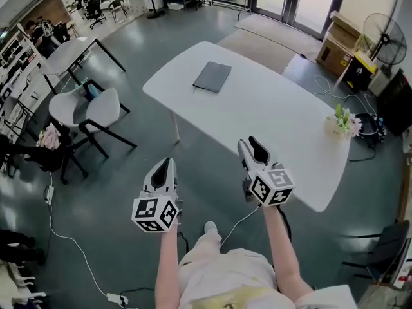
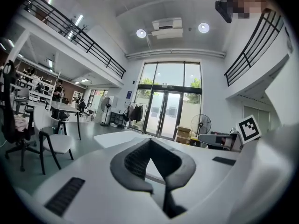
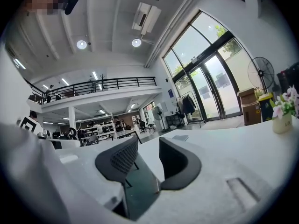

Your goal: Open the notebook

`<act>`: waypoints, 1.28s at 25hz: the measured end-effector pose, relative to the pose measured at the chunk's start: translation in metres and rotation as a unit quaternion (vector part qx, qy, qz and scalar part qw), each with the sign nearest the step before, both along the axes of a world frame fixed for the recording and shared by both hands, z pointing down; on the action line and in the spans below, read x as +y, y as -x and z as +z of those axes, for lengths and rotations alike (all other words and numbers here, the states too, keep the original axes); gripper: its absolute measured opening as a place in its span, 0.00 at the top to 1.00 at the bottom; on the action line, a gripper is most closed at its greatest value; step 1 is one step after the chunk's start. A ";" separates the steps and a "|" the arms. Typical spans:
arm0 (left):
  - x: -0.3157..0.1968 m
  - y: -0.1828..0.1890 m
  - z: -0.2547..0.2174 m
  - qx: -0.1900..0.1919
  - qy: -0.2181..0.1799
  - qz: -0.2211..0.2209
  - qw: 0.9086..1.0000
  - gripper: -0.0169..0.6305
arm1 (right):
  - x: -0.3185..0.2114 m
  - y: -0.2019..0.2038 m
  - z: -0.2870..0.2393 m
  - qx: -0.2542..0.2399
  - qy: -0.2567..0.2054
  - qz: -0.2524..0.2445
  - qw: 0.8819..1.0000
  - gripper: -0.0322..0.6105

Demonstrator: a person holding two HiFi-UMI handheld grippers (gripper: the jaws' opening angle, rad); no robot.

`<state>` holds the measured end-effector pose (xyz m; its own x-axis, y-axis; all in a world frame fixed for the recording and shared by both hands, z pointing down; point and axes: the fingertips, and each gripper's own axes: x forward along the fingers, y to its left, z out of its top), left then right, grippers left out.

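A dark grey notebook lies closed and flat at the far end of the white table. In the right gripper view it shows as a thin grey slab far ahead on the tabletop. My left gripper hangs over the floor, short of the table's near edge, with its fingertips meeting and nothing in them. My right gripper is at the table's near edge, jaws apart and empty. Both grippers are well short of the notebook.
A small pot of flowers stands at the table's right end, also in the right gripper view. White chairs and a second table stand at the left. A fan, boxes and floor cables lie beyond.
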<state>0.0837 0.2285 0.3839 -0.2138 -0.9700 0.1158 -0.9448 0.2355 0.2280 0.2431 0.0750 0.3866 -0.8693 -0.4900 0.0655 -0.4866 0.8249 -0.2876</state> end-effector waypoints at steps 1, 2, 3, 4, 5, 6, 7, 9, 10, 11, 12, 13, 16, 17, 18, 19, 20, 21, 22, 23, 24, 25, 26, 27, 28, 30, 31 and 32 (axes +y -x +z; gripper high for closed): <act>-0.006 0.008 0.000 0.001 0.000 0.003 1.000 0.97 | -0.005 0.007 0.000 0.001 0.001 0.004 1.000 0.75; -0.012 0.016 0.000 0.003 0.000 0.007 1.000 0.97 | -0.010 0.013 0.001 0.002 0.001 0.008 1.000 0.75; -0.018 0.023 0.001 0.005 0.001 0.010 1.000 0.97 | -0.015 0.019 0.002 0.003 0.002 0.012 1.000 0.75; -0.023 0.030 0.002 0.007 0.001 0.014 1.000 0.97 | -0.020 0.024 0.003 0.004 0.003 0.017 1.000 0.75; -0.028 0.037 0.004 0.009 0.002 0.016 1.000 0.97 | -0.024 0.029 0.004 0.004 0.004 0.020 1.000 0.75; -0.033 0.043 0.005 0.011 0.002 0.019 1.000 0.97 | -0.027 0.033 0.005 0.004 0.005 0.024 1.000 0.75; -0.036 0.048 0.007 0.013 0.003 0.021 1.000 0.97 | -0.030 0.037 0.006 0.004 0.005 0.026 1.000 0.75; -0.043 0.058 0.009 0.015 0.001 0.024 1.000 0.97 | -0.034 0.046 0.008 0.005 0.004 0.031 1.000 0.75; -0.046 0.062 0.010 0.015 0.000 0.026 1.000 0.97 | -0.037 0.050 0.009 0.005 0.005 0.033 0.999 0.75; -0.050 0.064 0.010 0.016 0.000 0.029 0.999 0.97 | -0.040 0.053 0.010 0.004 0.007 0.034 0.999 0.75; -0.053 0.066 0.012 0.018 0.001 0.031 0.999 0.97 | -0.043 0.056 0.011 0.004 0.010 0.036 0.999 0.75; -0.056 0.067 0.013 0.020 0.002 0.033 0.999 0.97 | -0.045 0.057 0.012 0.004 0.012 0.038 0.999 0.75; -0.065 0.072 0.016 0.026 0.003 0.036 0.999 0.97 | -0.055 0.064 0.014 0.005 0.016 0.042 0.999 0.75; -0.068 0.076 0.017 0.027 0.003 0.037 0.999 0.97 | -0.059 0.067 0.014 0.005 0.017 0.044 0.999 0.75; -0.071 0.080 0.018 0.028 0.004 0.038 0.999 0.97 | -0.062 0.071 0.015 0.005 0.019 0.046 0.999 0.75; -0.075 0.085 0.019 0.030 0.004 0.038 0.999 0.97 | -0.066 0.076 0.016 0.004 0.023 0.047 0.999 0.75; -0.079 0.090 0.020 0.031 0.005 0.038 0.999 0.97 | -0.069 0.081 0.018 0.002 0.027 0.047 0.999 0.75; -0.083 0.095 0.021 0.033 0.006 0.039 0.999 0.97 | -0.073 0.086 0.020 0.001 0.030 0.046 0.998 0.75; -0.088 0.100 0.022 0.033 0.006 0.040 0.999 0.97 | -0.078 0.090 0.022 0.000 0.033 0.046 0.998 0.75; -0.095 0.104 0.024 0.032 0.007 0.043 0.999 0.97 | -0.084 0.095 0.024 0.000 0.036 0.046 0.998 0.75; -0.103 0.109 0.024 0.030 0.007 0.045 0.999 0.97 | -0.092 0.099 0.027 0.000 0.038 0.047 0.998 0.75; -0.112 0.115 0.025 0.029 0.007 0.046 0.998 0.97 | -0.100 0.105 0.029 -0.001 0.040 0.048 0.998 0.75; -0.120 0.122 0.026 0.028 0.008 0.047 0.998 0.97 | -0.108 0.111 0.031 -0.003 0.043 0.048 0.998 0.75; -0.128 0.128 0.027 0.029 0.008 0.048 0.998 0.97 | -0.116 0.117 0.032 -0.004 0.046 0.047 0.998 0.75; -0.137 0.134 0.028 0.030 0.010 0.048 0.998 0.97 | -0.124 0.122 0.033 -0.005 0.051 0.046 0.998 0.75; -0.158 0.145 0.028 0.033 0.011 0.052 0.998 0.97 | -0.142 0.131 0.035 -0.004 0.057 0.047 0.997 0.75; -0.168 0.150 0.028 0.034 0.012 0.055 0.998 0.97 | -0.152 0.136 0.036 -0.004 0.059 0.049 0.997 0.75; -0.177 0.156 0.029 0.035 0.013 0.057 0.998 0.97 | -0.160 0.140 0.037 -0.003 0.062 0.052 0.997 0.75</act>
